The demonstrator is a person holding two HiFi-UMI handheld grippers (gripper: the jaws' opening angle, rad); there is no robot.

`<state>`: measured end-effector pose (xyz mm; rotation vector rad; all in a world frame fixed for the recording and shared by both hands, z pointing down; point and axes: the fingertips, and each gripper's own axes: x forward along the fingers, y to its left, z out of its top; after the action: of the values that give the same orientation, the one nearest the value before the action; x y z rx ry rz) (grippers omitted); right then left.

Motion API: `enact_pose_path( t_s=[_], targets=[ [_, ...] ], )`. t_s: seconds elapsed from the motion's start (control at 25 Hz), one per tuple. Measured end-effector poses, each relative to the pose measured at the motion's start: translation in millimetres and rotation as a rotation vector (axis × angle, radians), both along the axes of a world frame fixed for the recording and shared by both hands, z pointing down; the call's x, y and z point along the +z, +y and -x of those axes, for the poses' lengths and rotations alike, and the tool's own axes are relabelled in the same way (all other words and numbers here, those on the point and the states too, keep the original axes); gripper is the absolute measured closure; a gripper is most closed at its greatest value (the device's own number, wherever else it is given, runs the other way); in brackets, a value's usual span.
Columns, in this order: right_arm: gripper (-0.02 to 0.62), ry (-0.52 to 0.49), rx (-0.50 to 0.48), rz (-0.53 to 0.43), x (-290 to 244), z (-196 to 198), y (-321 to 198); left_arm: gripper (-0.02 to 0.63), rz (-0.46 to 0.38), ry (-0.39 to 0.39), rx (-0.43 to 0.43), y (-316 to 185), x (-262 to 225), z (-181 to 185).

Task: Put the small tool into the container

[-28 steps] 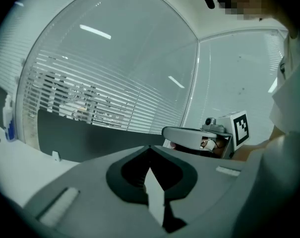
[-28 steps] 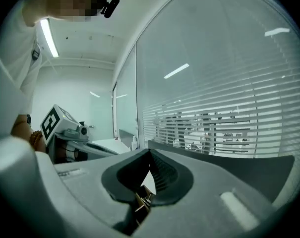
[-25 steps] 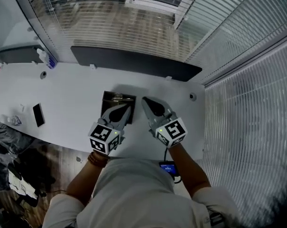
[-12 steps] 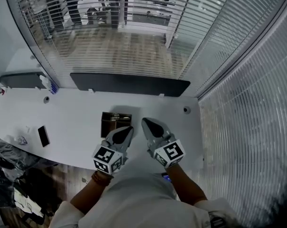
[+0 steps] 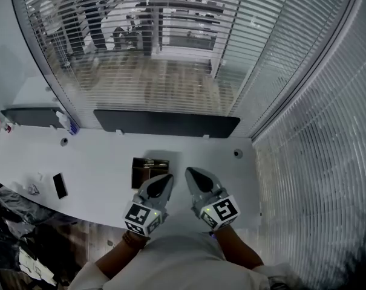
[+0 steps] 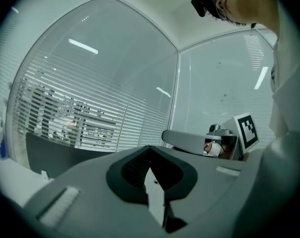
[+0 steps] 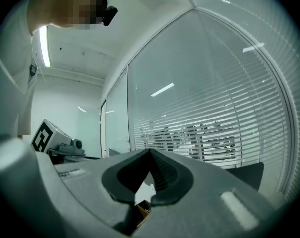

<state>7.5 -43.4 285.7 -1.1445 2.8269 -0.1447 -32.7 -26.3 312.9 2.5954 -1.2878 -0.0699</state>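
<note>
Just ahead of the left gripper lies the container

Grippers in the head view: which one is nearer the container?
The left gripper: its tip lies beside the right edge of the dark container, while the right gripper sits farther right over the white table.

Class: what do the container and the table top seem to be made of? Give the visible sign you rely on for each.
Container: probably cardboard or thin wood, going by its matte dark brown walls and what looks like a tan edge in the right gripper view. Table: likely laminate, since it is smooth, uniform white with no grain.
</note>
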Motion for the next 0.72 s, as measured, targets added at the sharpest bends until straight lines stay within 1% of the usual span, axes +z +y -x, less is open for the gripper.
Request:
enact_pose_path(
  t_s=[0.12, 0.28, 0.44, 0.6, 0.72],
  targets=[
    [0.595, -0.013, -0.017, -0.014, -9.1, 1.3, 8.8, 0.604, -0.011, 0.004, 0.0, 1.9, -6.7, -3.6],
    [0.595, -0.015, -0.018, -0.013, -4.1, 0.0, 17.2, 0.604, -0.021, -0.004, 0.025, 10.6, -2.9, -12.2],
    [0.597, -0.023, -0.015, -0.002, -1.0, -2.2, 19.9, 0.604, -0.034, -0.008, 0.012, 14.7, -1.8, -13.2],
    [0.596, 0.012, -0.013, -0.027, -1.7, 1.9, 26.9, 0.604, -0.032, -0.02, 0.015, 19.0, 0.8, -12.4],
    [0.596, 0.009, -0.025, -0.04, -1.8, 4.1, 32.7, 0.604, -0.029, -0.028, 0.002, 19.9, 3.2, -12.1]
  ],
)
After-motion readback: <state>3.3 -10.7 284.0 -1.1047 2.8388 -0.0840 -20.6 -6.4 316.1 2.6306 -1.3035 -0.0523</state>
